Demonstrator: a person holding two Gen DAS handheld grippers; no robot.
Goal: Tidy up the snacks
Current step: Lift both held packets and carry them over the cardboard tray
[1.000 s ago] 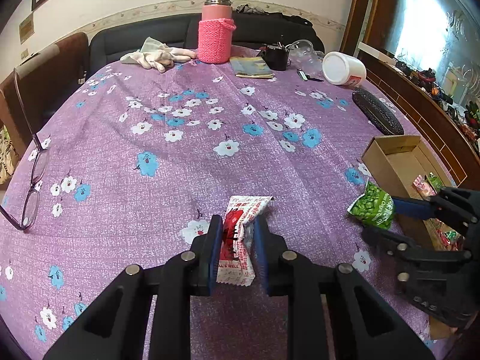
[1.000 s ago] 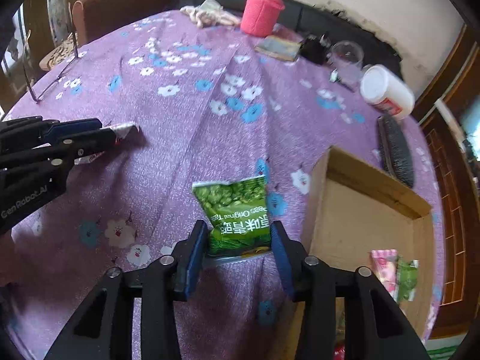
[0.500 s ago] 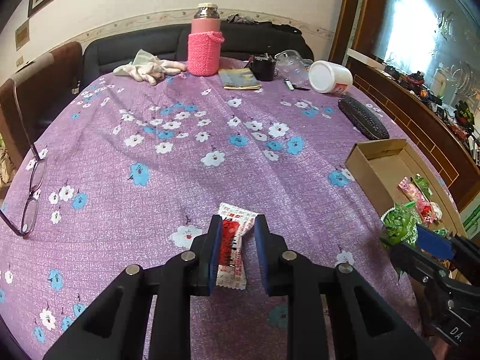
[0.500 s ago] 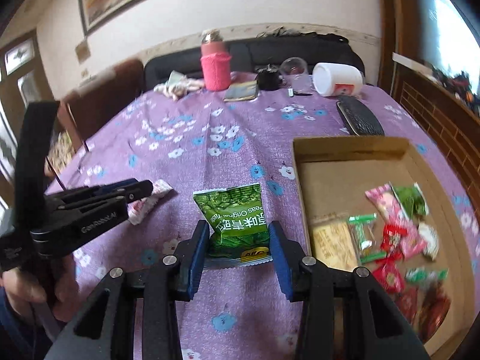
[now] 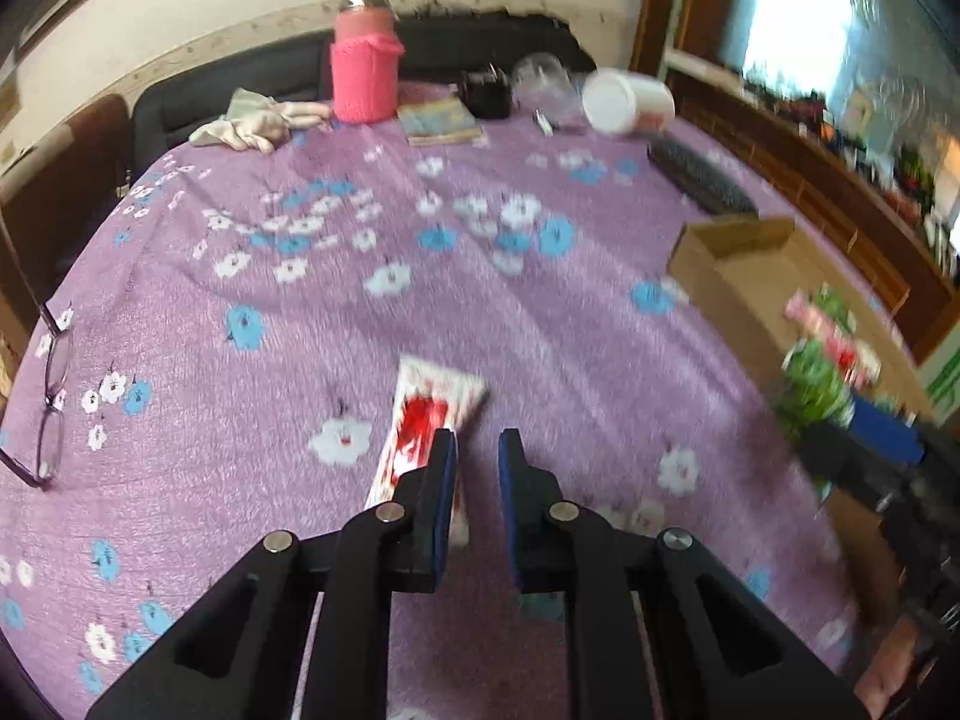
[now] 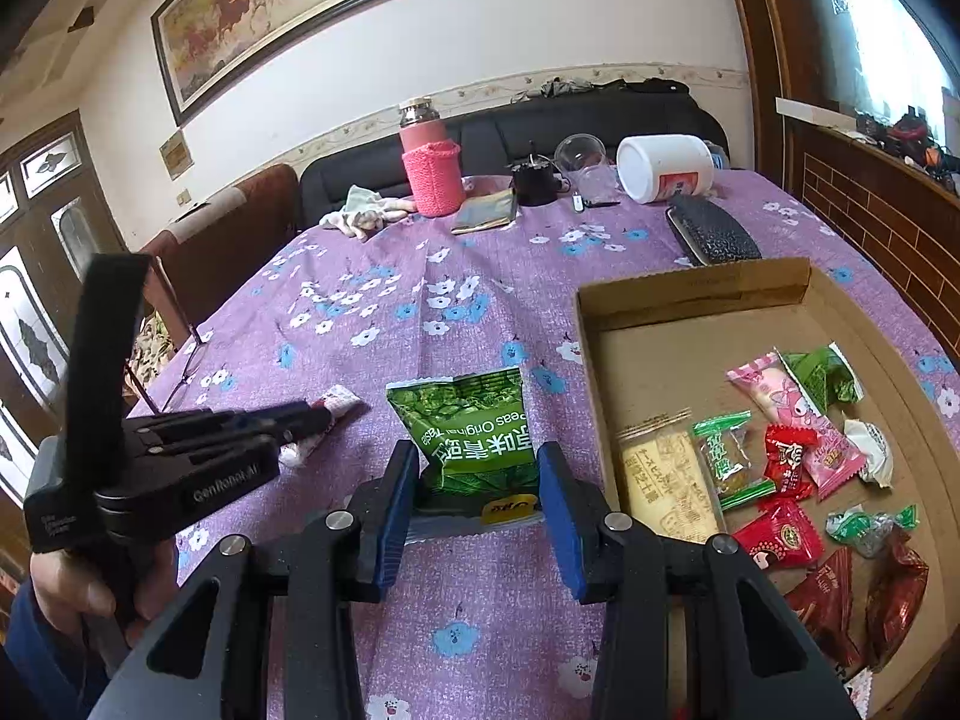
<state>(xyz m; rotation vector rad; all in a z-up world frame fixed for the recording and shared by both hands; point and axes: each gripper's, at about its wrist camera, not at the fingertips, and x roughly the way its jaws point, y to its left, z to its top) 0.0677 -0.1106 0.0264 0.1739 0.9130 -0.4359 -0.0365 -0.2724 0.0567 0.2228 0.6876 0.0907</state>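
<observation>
We see a cream wall (image 6: 420, 48) with a framed painting (image 6: 288, 6) above a dark sofa (image 6: 540, 126). Bright window light (image 6: 888, 18) falls from the right, above a brick ledge (image 6: 870, 192).

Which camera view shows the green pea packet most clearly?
The right wrist view. There the green pea packet is sharp, with readable print, held between the right gripper fingers. In the left wrist view the same packet is only a blurred green patch near the cardboard box.

Purple tablecloth (image 6: 384, 330) with white and blue flowers; green pea packet (image 6: 474, 426); pink knitted flask (image 6: 431, 171); brown cardboard box (image 6: 690, 294).
</observation>
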